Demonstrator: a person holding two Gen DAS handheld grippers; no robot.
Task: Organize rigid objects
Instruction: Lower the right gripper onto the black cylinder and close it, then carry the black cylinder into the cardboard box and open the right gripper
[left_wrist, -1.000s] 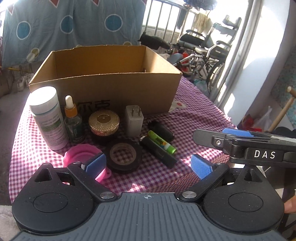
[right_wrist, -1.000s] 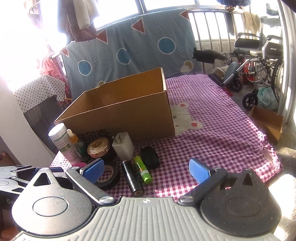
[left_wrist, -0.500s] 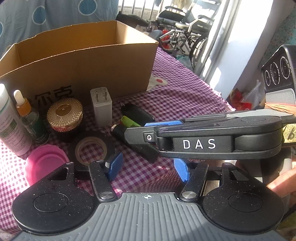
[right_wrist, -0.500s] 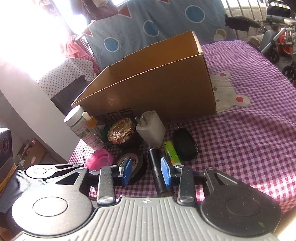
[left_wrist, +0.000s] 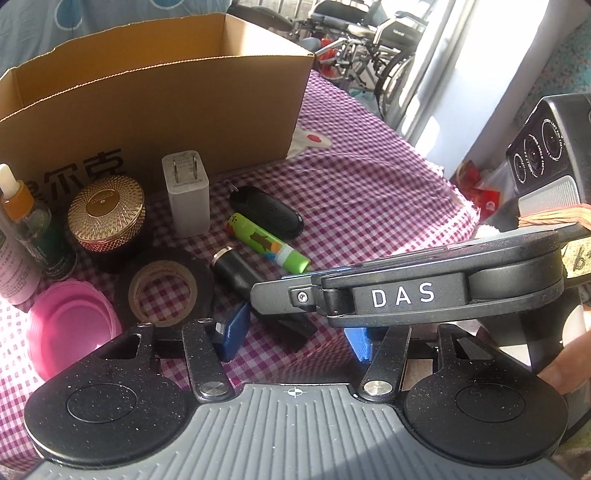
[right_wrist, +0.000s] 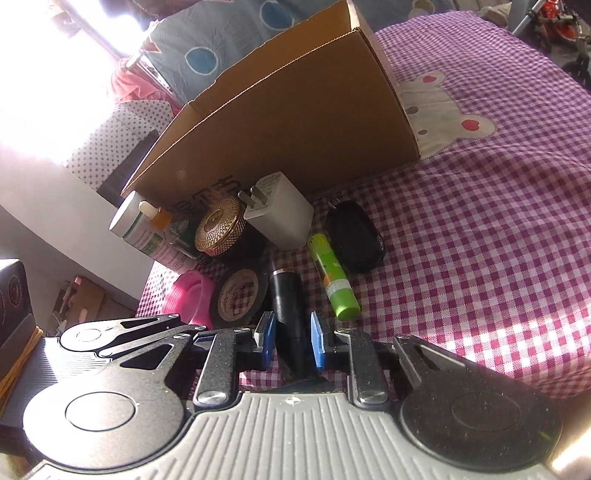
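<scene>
The black cylinder (right_wrist: 290, 314) lies on the checked cloth (right_wrist: 480, 240) of the bench, its metal-ringed end pointing toward the cardboard box (right_wrist: 295, 122). The right tongs (right_wrist: 293, 341) have just been closing and now sit with a blue pad on each side of the cylinder's near end, pressing on it, though the cylinder still rests on the cloth. In the left wrist view the same cylinder (left_wrist: 240, 273) is partly hidden behind the right tool's black arm marked "DAS".

The left tongs (left_wrist: 295, 336) have also just been closing and stand part-way apart above bare cloth, with nothing between their pads.

Just beside the cylinder lies a roll of black tape (right_wrist: 240, 295), flat on the cloth, and on the cylinder's other side a green glue stick (right_wrist: 332, 280). Past the glue stick rests a black key fob (right_wrist: 354, 236). A white plug adapter (right_wrist: 279, 216) stands upright in front of the box wall, with a gold-lidded jar (right_wrist: 218, 230) next to it. Further along are a dropper bottle (left_wrist: 26, 221) with an orange collar and a white bottle (right_wrist: 144, 232) with a green label. A pink collapsible cup (left_wrist: 70, 328) sits near the tape at the cloth's edge.

The box stands open-topped behind the row of things, printed characters on its near wall. A fingertip (left_wrist: 565, 369) shows at the right edge of the left wrist view.
</scene>
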